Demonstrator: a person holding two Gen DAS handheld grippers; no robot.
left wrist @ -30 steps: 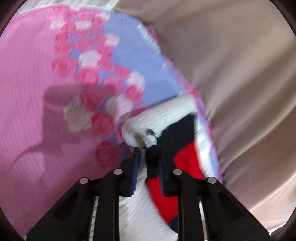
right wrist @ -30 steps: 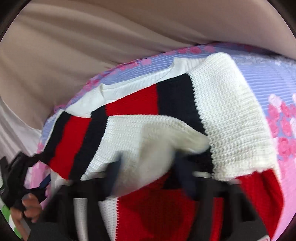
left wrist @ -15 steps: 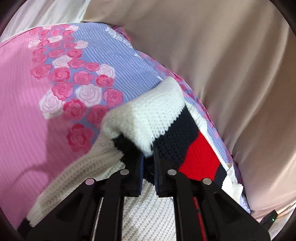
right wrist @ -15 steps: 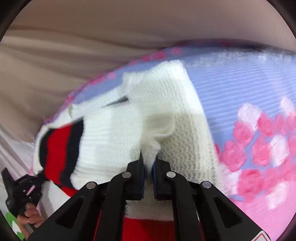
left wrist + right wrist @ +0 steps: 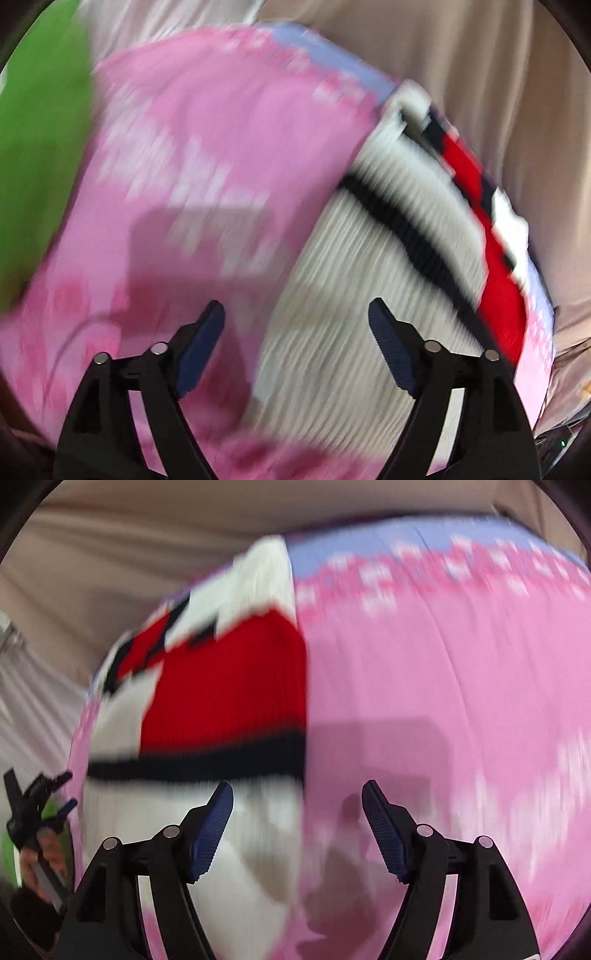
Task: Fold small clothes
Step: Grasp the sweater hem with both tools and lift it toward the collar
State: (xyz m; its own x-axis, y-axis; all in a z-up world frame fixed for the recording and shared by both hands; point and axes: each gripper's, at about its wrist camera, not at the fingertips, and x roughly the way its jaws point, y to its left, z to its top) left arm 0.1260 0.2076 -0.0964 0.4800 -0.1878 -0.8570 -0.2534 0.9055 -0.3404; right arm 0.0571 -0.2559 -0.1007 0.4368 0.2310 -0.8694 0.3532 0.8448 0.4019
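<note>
A pink rose-print sheet [image 5: 424, 664] is spread flat; the folded striped sweater [image 5: 221, 686] is laid on it, released by both spread-open, empty claws, left claw [image 5: 295, 343] and right claw [image 5: 297, 827]

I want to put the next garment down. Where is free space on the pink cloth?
Free: the pink cloth to the right of the sweater, up to its blue edge; likewise the stretch between sweater and green patch in the left view. Crowded: the sweater's side by the beige drape.
</note>
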